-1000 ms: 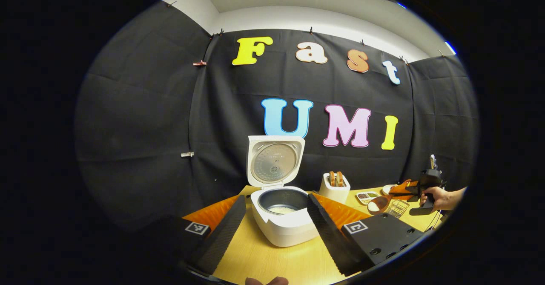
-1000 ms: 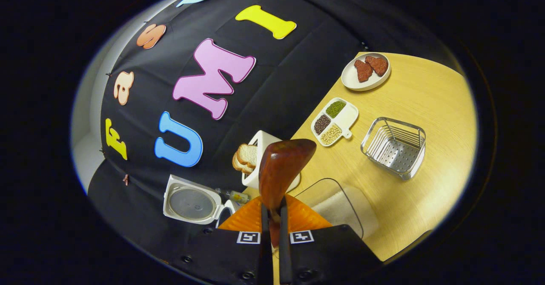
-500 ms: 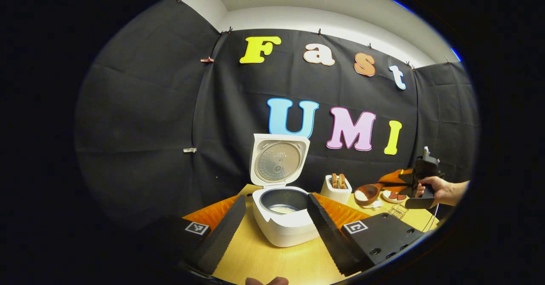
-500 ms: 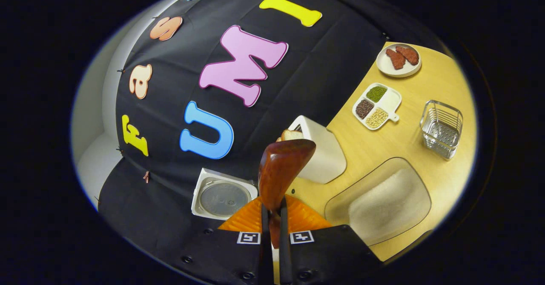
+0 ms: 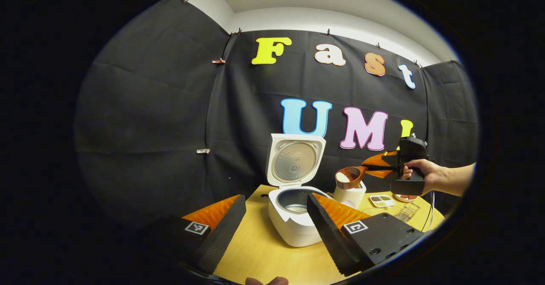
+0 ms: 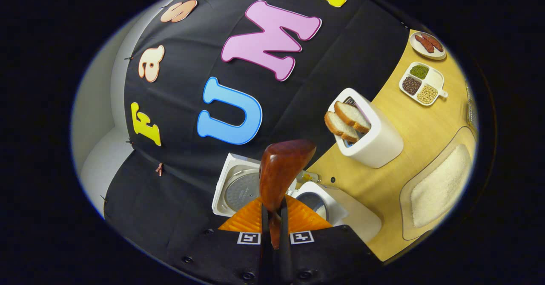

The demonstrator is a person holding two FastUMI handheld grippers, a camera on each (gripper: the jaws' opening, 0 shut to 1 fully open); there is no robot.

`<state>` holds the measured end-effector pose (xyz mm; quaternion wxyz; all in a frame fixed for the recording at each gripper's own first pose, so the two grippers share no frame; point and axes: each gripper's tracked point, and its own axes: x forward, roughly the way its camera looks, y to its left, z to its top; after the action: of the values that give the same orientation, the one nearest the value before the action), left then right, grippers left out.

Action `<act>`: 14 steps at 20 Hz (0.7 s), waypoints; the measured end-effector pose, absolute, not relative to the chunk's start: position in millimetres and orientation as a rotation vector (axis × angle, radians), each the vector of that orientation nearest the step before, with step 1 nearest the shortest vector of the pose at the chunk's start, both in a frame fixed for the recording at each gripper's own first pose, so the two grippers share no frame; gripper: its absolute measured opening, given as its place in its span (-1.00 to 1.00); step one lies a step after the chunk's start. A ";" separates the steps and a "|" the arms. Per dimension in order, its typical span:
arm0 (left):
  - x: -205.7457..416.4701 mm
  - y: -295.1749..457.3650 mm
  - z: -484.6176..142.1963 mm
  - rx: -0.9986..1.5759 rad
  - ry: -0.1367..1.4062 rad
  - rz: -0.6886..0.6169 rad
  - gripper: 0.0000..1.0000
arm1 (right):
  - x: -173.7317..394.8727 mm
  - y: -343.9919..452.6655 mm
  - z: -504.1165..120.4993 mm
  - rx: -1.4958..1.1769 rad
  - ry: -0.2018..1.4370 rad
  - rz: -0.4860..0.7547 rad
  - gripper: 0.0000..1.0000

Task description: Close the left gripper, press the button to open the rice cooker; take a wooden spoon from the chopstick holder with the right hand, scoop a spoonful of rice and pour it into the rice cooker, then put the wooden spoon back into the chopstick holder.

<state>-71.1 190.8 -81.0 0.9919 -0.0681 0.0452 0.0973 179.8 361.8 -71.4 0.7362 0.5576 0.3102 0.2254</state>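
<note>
Black-cloth booth, pale wooden desk [image 5: 259, 255]. Over the last second the right claw [image 6: 272, 229], clamped on the reddish-brown wooden spoon [image 6: 279, 176], has swung away from the clear rice tub [image 6: 438, 187] toward the white rice cooker [image 5: 294, 221], lid up. White rice sits in the bowl, I think a decent heap. Pouring looks next. Left claw [image 5: 272, 217] hangs wide, holding nothing, cooker just ahead between its fingers.
</note>
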 end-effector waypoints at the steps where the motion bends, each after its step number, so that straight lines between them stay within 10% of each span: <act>1: -70.9 192.6 -79.8 -0.130 0.089 0.198 0.98 | 182.9 373.1 -71.5 1.220 0.685 0.502 -0.79; 14: -67.7 210.9 -92.8 -0.141 0.106 0.228 0.97 | 206.8 449.5 -74.0 0.842 0.560 0.485 -0.80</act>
<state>-67.7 210.9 -92.8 0.9896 -0.0702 0.0527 0.1137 206.8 449.5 -74.0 0.8468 0.3992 0.2657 0.2302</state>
